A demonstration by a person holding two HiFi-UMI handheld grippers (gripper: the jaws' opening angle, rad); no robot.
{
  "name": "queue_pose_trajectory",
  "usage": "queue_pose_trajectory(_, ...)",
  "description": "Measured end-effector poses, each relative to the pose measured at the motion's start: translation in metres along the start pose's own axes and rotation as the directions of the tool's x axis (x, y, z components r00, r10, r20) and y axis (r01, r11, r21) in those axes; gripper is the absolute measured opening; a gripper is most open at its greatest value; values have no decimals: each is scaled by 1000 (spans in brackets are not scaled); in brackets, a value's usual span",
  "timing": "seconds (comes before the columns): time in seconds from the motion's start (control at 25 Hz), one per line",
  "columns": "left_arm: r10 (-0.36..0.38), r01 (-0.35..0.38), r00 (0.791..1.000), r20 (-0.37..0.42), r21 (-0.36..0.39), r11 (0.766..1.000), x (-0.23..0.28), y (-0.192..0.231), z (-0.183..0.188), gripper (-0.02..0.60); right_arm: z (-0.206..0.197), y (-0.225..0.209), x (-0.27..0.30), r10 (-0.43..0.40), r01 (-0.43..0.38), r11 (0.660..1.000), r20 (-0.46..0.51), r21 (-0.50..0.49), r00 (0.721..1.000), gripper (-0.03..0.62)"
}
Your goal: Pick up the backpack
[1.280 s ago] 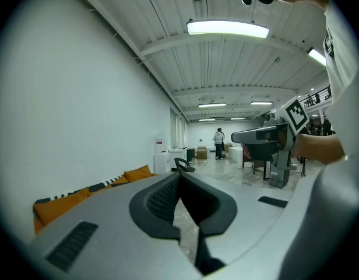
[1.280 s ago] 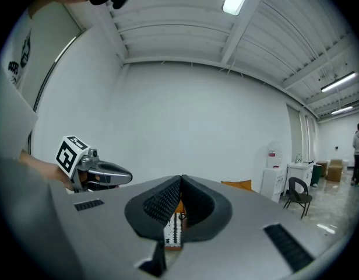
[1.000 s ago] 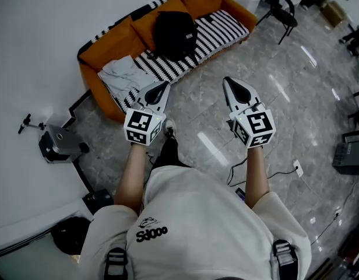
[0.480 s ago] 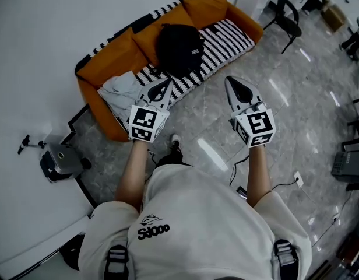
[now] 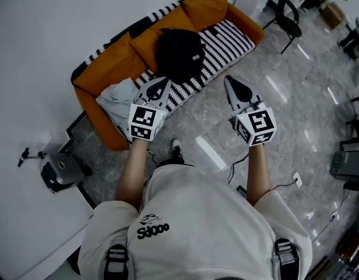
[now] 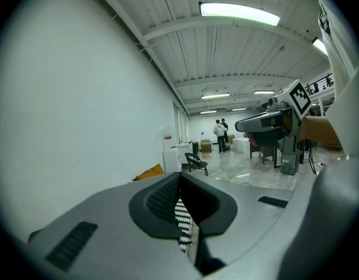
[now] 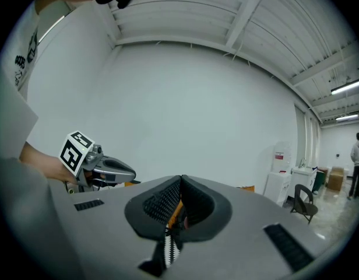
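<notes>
Black backpack [image 5: 179, 51] sits on the striped seat cover [image 5: 226, 37] of the orange sofa [image 5: 104, 69], propped against the back cushions [image 5: 162, 25], which likely keep it upright. Held out side by side toward it: left tongs [image 5: 157, 90] and right tongs [image 5: 238, 88], both pressed together with nothing between them (sensible for an approach, I judge, as nothing is within reach to pinch). The left tip overlaps the sofa's front edge in the head view; over the seat or short of it, cannot tell. The right tip is over bare floor [image 5: 273, 115], apart from the sofa. Straps and top handle do not read against the black fabric. In both gripper views the tongs' own bodies block the backpack; only a sliver of stripes shows below the closed tips. Pale crumpled cloth [image 5: 116, 95] at the sofa's left end, nature unclear.
</notes>
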State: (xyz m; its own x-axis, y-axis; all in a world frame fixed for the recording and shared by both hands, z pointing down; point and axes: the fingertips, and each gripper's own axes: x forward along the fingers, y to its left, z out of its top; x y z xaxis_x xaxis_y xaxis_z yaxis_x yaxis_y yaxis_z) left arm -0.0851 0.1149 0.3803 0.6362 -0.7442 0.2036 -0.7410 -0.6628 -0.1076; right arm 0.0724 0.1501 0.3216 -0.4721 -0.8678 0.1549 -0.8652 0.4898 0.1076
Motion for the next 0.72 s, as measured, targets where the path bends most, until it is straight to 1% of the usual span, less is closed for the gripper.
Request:
queue_pose_trajectory(0.16, -11, 11, 1000, -12, 0, 1000, 16, 20, -4, 21, 2, -4, 23, 24, -25, 998, 8, 65, 1000, 34)
queue_pose_trajectory(0.36, -25, 26, 999, -26, 4, 1000, 34, 45, -11, 21, 0, -7, 53, 25, -24, 997, -11, 69, 1000, 34)
queue_pose_trajectory(0.56, -38, 38, 999, -28, 8, 999, 52, 74, -15, 21, -7, -12, 93, 7, -1, 996, -62, 86, 998, 34)
queue_pose_trajectory(0.72, -42, 42, 999, -30, 6, 999, 66, 98, -18, 21, -4, -14, 118, -6, 12, 997, -76, 81, 997, 34)
